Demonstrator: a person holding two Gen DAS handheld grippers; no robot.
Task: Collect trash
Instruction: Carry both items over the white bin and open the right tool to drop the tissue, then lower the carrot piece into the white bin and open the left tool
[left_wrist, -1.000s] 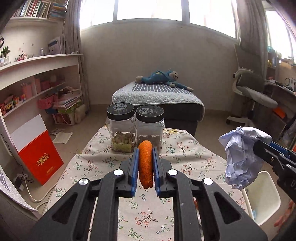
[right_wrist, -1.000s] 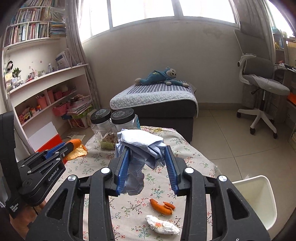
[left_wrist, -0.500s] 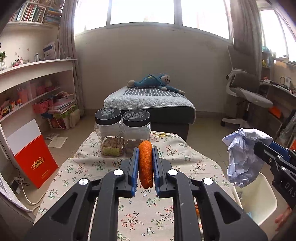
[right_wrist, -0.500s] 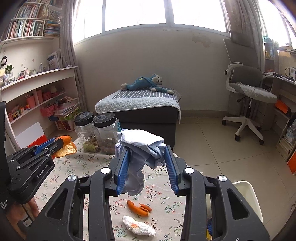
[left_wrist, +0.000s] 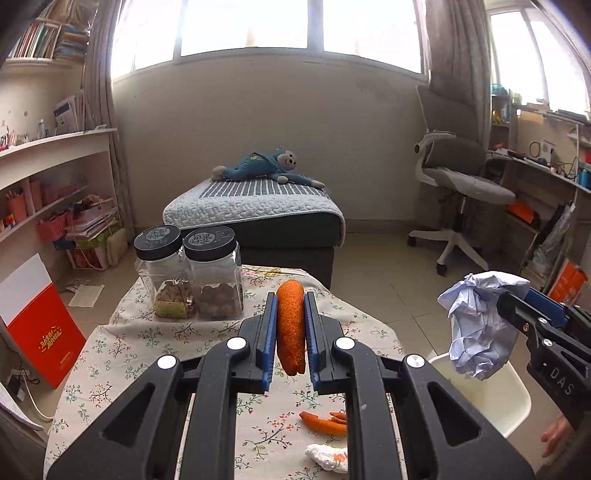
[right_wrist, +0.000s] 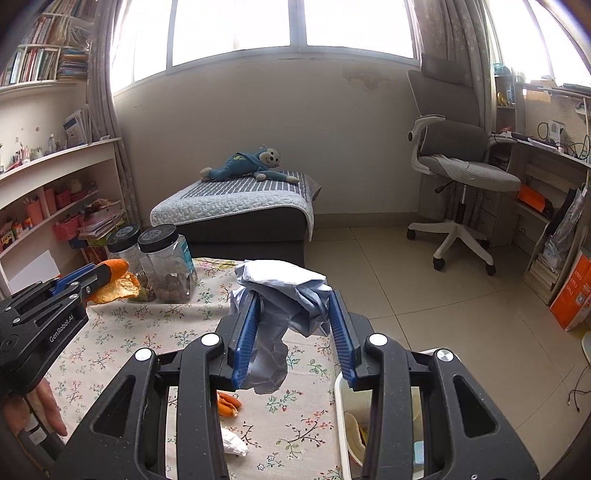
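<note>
My left gripper (left_wrist: 290, 328) is shut on an orange peel (left_wrist: 290, 325), held above the floral table (left_wrist: 122, 347); it shows at the left of the right wrist view as left gripper (right_wrist: 101, 275) with the peel (right_wrist: 118, 284). My right gripper (right_wrist: 291, 332) is shut on a crumpled pale blue paper wad (right_wrist: 284, 295), over the table's right edge. That wad (left_wrist: 480, 325) hangs at the right of the left wrist view. A white bin (right_wrist: 341, 424) with scraps inside sits below the right gripper, beside the table. Another orange peel piece (left_wrist: 325, 422) and a white tissue wad (left_wrist: 328, 456) lie on the table.
Two black-lidded clear jars (left_wrist: 192, 273) stand at the table's far side. Beyond are a grey bed with a blue plush toy (left_wrist: 258, 170), an office chair (left_wrist: 458, 199) at the right, shelves (left_wrist: 48, 192) at the left and a red box (left_wrist: 40, 332) on the floor.
Both grippers have swung to the right with their loads; the jars and shelves have slid left in both views. The white bin has come into view under the right gripper.
</note>
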